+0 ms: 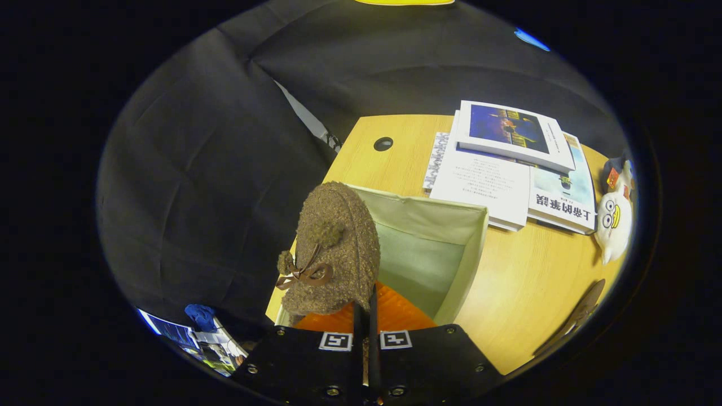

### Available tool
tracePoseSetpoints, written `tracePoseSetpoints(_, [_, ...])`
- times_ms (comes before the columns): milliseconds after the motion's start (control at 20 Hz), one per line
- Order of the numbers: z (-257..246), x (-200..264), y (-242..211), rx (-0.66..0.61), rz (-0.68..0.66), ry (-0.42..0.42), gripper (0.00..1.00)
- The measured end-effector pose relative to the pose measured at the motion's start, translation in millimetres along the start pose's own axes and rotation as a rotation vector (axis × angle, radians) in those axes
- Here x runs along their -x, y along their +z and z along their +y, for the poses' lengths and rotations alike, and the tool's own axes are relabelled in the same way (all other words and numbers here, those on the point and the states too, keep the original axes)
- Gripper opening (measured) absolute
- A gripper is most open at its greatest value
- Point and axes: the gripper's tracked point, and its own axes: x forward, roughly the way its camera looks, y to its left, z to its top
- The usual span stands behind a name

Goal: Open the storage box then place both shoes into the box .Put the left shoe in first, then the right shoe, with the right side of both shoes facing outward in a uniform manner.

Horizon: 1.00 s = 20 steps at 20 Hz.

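Seemingly gripper [365,307] pinching brown shoe [337,248] over open storage box [471,248], heel hidden, second shoe [581,313] cut off.

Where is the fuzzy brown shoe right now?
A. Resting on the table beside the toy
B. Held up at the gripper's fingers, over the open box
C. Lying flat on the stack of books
B: the brown shoe hangs from the closed fingers of the gripper, above the open storage box.
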Motion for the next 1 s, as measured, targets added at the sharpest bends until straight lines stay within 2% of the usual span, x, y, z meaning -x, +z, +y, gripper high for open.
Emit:
tracePoseSetpoints(100, [2, -2, -1, 0.009, 0.000, 0.001, 0.04])
tracePoseSetpoints(200, [2, -7, -4, -0.003, 0.006, 0.002, 0.23])
tracePoseSetpoints(350, [-7, 4, 2, -0.005, -0.024, -0.015, 0.81])
tracePoseSetpoints(450, [-8, 18, 8, -0.005, -0.048, -0.005, 0.85])
tracePoseSetpoints(700, [-21, 68, 18, -0.002, -0.129, 0.023, 0.85])
tracePoseSetpoints(850, [-35, 96, 21, -0.006, -0.175, 0.019, 0.90])
tracePoseSetpoints(1000, [-53, 120, 21, -0.013, -0.212, 0.015, 0.90])
